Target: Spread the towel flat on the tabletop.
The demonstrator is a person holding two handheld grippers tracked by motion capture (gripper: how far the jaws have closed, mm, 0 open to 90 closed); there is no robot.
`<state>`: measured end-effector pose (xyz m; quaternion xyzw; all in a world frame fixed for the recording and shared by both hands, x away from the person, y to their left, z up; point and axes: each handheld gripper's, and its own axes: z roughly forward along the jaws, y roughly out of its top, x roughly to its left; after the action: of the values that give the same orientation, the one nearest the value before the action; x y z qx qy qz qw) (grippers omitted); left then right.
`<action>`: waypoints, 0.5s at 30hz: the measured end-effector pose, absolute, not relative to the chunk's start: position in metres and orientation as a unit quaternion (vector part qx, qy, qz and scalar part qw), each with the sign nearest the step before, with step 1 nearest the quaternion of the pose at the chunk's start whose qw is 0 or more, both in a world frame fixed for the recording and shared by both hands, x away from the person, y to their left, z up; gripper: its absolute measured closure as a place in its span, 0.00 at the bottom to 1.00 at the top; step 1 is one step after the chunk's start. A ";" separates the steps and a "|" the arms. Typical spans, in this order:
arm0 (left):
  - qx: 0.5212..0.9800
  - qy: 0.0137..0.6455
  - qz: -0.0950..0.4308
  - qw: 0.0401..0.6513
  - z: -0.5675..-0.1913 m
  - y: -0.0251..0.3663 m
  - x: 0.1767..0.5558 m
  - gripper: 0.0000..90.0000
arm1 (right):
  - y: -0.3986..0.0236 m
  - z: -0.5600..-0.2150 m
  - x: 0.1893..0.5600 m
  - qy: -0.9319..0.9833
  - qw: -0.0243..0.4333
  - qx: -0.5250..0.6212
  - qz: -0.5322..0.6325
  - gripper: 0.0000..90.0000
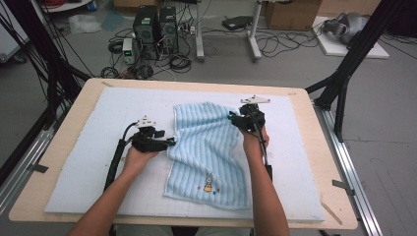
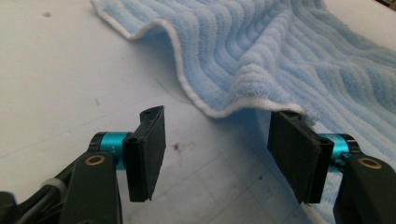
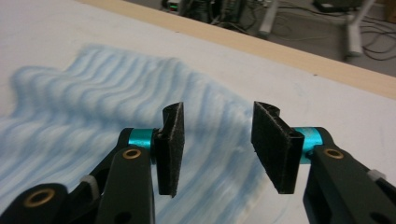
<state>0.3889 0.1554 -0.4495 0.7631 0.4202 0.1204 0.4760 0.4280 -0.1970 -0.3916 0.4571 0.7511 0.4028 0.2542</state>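
A light blue striped towel lies rumpled on the white mat, with a small embroidered figure near its front edge. My left gripper is at the towel's left edge, low over the mat. In the left gripper view its jaws stand open, and a raised fold of the towel's white-hemmed edge sits just beyond them, close to the right pad. My right gripper hovers over the towel's far right part. Its jaws are open with nothing between them, and the towel lies below.
The white gridded mat covers a wooden table. Beyond the far edge the floor holds computer towers, tangled cables and a desk leg. Black frame struts stand at both sides of the table.
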 end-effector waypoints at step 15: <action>0.789 0.410 0.118 0.441 -0.451 0.128 0.396 0.93 | -0.205 -0.408 0.375 0.803 0.178 0.421 0.382 0.51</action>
<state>0.3962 0.1280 -0.4515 0.7895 0.4103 0.1178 0.4410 0.3754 -0.2049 -0.4085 0.4212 0.8028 0.3825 0.1784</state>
